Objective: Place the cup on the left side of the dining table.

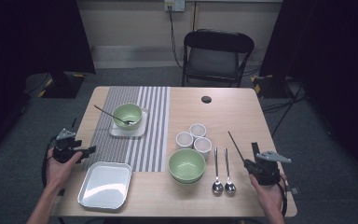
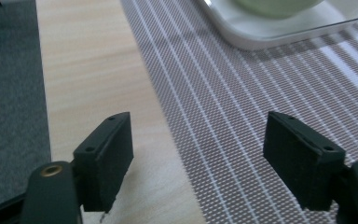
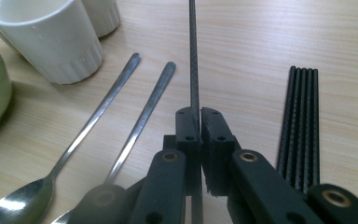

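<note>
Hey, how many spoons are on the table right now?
3. One spoon rests in the far green bowl on the striped mat. Two more, the left spoon and the right spoon, lie side by side right of the near bowl.

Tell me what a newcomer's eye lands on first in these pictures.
First, the right gripper at the table's near right corner, its jaws shut on a thin black chopstick that sticks out ahead of it, with more black chopsticks lying beside it on the wood. Next, the green bowl near the front, the two spoons to its right and three white cups behind. The left gripper hangs open over the striped mat's edge.
</note>
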